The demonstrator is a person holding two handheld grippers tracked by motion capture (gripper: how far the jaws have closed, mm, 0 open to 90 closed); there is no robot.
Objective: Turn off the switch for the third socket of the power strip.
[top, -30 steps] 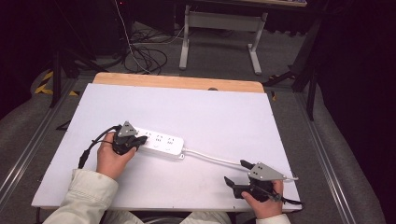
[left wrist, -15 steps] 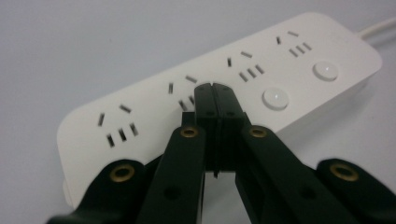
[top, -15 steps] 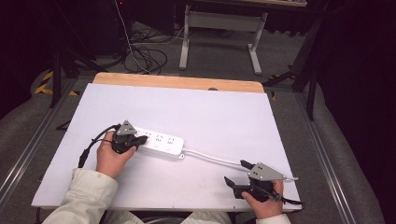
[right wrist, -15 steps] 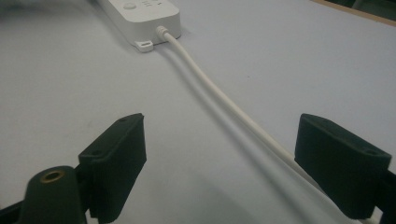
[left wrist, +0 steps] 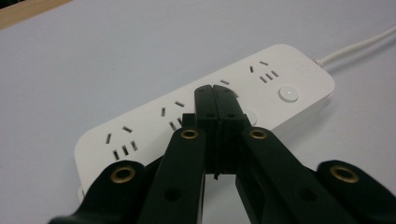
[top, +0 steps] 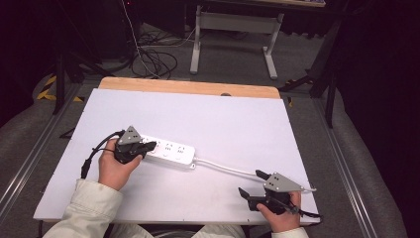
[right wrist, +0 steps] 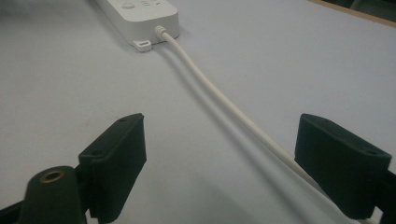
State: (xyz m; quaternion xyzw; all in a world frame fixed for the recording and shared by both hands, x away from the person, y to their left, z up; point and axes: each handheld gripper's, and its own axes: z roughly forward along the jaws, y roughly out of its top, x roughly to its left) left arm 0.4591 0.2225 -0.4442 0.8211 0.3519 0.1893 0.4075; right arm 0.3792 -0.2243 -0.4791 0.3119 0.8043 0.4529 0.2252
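The white power strip (top: 169,150) lay flat on the white desk (top: 223,124), left of centre in the high view, its long body running from the left hand's side toward the middle. And there was the left gripper (top: 148,146), right on it! Its fingers were pressed together, nothing between them, tips resting over the strip's top face. In the left gripper view the closed fingers (left wrist: 215,105) sat over the middle of the power strip (left wrist: 140,126), covering part of the middle socket group, with one set of slots to the near side and another beyond, next to a round white button (left wrist: 288,93) at the far end. Whether the tips were pushing down on a button under them could not be told, as they hid that spot.

From the strip's far end a white cord (top: 225,167) ran across the desk toward the person's right. The right gripper (top: 253,184) waited there near the desk's front edge, fingers spread wide apart, holding nothing. In the right gripper view the cord (right wrist: 219,100) left the end of the power strip (right wrist: 140,16) at the top and passed down between the two open fingers, closer to the one at the picture's right (right wrist: 341,163); no touch could be seen.

No containers stood on the desk. Pale sleeves came in from the bottom of the high view.
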